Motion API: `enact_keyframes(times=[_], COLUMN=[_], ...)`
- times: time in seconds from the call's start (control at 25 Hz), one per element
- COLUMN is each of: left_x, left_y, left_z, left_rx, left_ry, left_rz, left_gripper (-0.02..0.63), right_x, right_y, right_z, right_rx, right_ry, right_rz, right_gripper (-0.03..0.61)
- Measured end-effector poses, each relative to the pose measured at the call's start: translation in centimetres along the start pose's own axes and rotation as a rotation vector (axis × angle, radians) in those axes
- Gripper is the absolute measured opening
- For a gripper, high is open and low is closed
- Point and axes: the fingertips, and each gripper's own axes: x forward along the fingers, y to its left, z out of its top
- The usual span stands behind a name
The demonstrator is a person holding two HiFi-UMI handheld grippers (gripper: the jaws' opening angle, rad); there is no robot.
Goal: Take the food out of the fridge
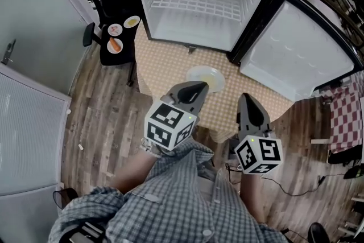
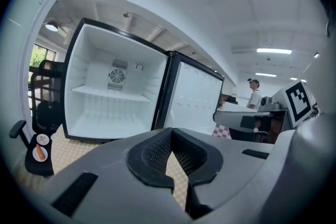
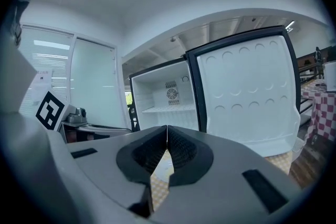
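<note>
We find the food outside the fridge: three small plates, one with an orange piece (image 1: 115, 45), sit on the seat of a black chair (image 1: 126, 53) just left of the table (image 1: 170, 62). The fridge (image 1: 199, 8) stands on that checked tabletop, its door (image 1: 296, 54) swung wide to the right. A pale plate (image 1: 206, 75) lies in front of it; we cannot tell what it carries. Our left gripper (image 1: 196, 90) and right gripper (image 1: 245, 98) hover side by side facing the fridge, each claw pressed together on nothing
</note>
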Motion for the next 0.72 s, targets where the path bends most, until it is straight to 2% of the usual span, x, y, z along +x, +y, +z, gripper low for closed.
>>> enact_keyframes(times=[0.32, 0.72], left_x=[-1.1, -1.5], left_y=[-0.5, -0.4], left_z=[1.0, 1.3], left_rx=[0.019, 0.015], left_ry=[-0.036, -0.038], left_rz=[0.017, 0.031], left_gripper=[0.005, 0.005], right_x=[-0.7, -0.9], right_y=[0.8, 0.5], right_z=[1.6, 1.1], right_rx=[-0.043, -0.003], right_ry=[-0.041, -0.029], right_rz=[0.021, 0.037], right_gripper=[0.011, 0.009])
